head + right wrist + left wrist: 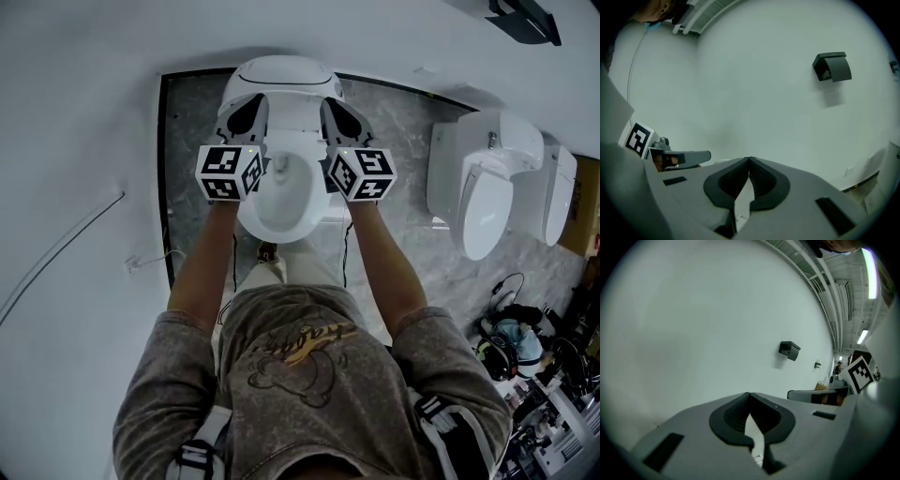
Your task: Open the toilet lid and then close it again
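At the tips, left gripper (749, 394): jaws closed, dark pads meeting in a point. Only a thin white sliver shows in the gap behind the tips, and I cannot tell what it is. Right gripper (749, 160): the same, jaws together at the tip with a white sliver behind.

Both point at a bare white wall (693, 324). A black wall holder (832, 66) sits up and to the right in the right gripper view.

Head view: the grippers are side by side, one on either side of the toilet's midline, tips over the toilet lid (281, 73). The lid stands raised against the wall, at the far edge of the grey marbled floor (192, 122). The bowl (281, 202) lies exposed below it, between the person's forearms (202, 272). Contact between jaws and lid cannot be judged.

Two more white toilets (483, 178) stand along the floor's right side, well apart from this one. A thin cable (56, 253) runs over the white surface at the left.
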Demonstrator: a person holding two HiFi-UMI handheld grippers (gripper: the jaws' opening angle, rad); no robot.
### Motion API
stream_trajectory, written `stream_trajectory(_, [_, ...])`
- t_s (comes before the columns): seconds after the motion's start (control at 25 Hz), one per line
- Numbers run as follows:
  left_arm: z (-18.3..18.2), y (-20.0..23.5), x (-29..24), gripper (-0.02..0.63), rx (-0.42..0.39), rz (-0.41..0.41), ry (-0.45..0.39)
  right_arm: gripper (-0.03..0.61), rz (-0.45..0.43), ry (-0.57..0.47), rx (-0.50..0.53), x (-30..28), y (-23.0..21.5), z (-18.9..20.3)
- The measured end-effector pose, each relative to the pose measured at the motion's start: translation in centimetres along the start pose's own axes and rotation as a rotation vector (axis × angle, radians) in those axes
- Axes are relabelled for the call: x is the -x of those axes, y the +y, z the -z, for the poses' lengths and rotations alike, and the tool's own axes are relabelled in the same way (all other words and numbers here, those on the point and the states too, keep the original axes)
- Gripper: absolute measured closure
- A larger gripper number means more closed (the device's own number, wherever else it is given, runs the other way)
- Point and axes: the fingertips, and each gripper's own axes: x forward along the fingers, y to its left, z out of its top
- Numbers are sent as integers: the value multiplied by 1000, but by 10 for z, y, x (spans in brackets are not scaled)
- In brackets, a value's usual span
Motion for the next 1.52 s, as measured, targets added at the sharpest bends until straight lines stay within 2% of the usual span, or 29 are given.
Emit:
stream_trajectory(0.4, [-25,8,-30,605,-16,-7,-20,552,26,-7,17,-16,-25,-21])
stream_trajectory(1.0, [-3,32,-68,605,12,-54,37,552,19,77,17,-51,-49,1])
stream_trajectory(1.36, [0,29,-64,605,41,-32,81,552,17,99,3,-47,-47,2])
stream_trajectory(1.52, [1,23,-52,605,28,-21,95,552,35,101,-1,-37,-41,4])
